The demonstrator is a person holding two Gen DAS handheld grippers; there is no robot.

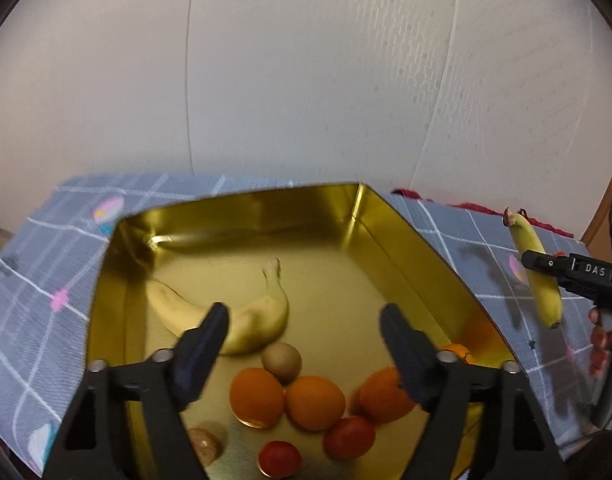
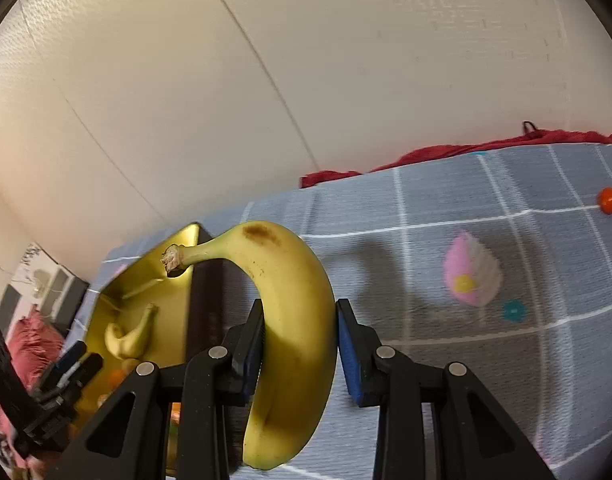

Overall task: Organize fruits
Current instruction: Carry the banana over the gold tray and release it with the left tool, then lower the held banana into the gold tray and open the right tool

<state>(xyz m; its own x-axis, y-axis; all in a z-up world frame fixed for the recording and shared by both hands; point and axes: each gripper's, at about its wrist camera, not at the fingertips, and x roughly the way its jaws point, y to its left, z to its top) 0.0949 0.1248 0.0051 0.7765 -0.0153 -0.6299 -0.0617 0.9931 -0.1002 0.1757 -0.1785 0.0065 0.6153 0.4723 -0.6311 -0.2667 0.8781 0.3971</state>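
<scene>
1. Between the right tongs (image 2: 299,344), a yellow banana (image 2: 293,320) is clamped at its middle, stem up and pointing toward the gold tray (image 2: 165,280), held in the air above the checked cloth (image 2: 466,360) just beside the tray's right wall.
2. Inside the tray lie a second banana (image 1: 245,320), a kiwi (image 1: 281,361), several oranges (image 1: 314,402), two red tomatoes (image 1: 348,437) and a brown nut-like thing (image 1: 203,446) near the front edge.
3. The left tongs (image 1: 303,344) hover over the tray with jaws wide apart, holding nothing.
4. The right tool comes in from the right side, level with the tray's rim; a hand (image 1: 604,344) grips its handle, only the fingers showing at the frame edge.
5. The left view is blurred, so the small fruits are hard to identify; one orange is half hidden behind the right finger, and the held banana's lower end is cut off by the tool in the right view.
6. A small red-orange ball (image 2: 608,200) sits well apart on the cloth, which is grey-blue with white lines and pink prints; a red fabric (image 2: 426,156) runs along its far edge below a pale textured wall (image 1: 306,80).
</scene>
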